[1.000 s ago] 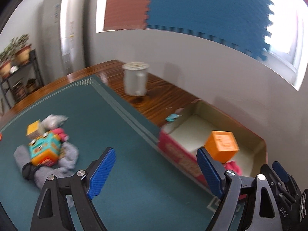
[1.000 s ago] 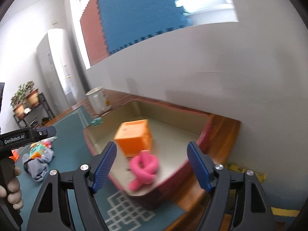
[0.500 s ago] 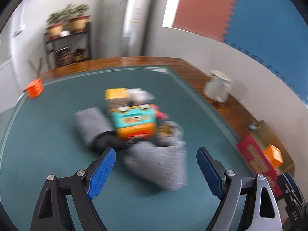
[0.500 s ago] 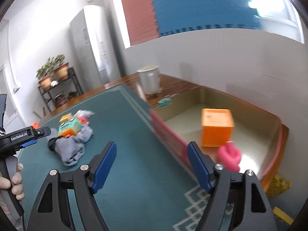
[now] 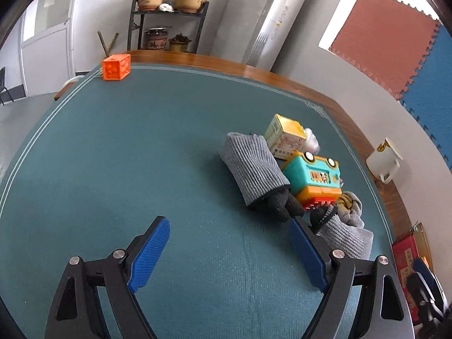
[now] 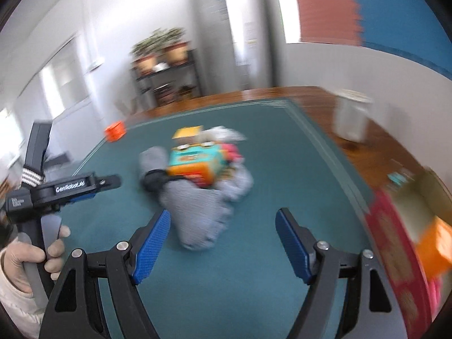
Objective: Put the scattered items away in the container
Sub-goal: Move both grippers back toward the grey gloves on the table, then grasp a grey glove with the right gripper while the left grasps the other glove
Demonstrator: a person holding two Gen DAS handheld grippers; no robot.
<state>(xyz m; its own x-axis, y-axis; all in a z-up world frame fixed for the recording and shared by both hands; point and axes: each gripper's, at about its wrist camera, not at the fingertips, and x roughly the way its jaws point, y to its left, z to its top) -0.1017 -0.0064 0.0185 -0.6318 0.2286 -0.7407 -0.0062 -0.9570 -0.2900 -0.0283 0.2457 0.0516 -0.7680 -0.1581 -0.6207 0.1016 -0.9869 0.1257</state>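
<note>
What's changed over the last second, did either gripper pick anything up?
No. Both grippers swung away from the box toward the toy pile: the left gripper and right gripper now face the grey sock and teal toy. Both stayed open and empty; the pile is unmoved.

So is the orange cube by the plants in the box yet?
No. The orange cube sits out on the green mat's far corner.

Two grey socks (image 5: 254, 166), two orange cubes (image 5: 116, 66), one toy robot (image 5: 313, 179), one mug (image 5: 384, 160).

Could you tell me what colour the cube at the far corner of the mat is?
Orange cube; clearest in the left wrist view.
</note>
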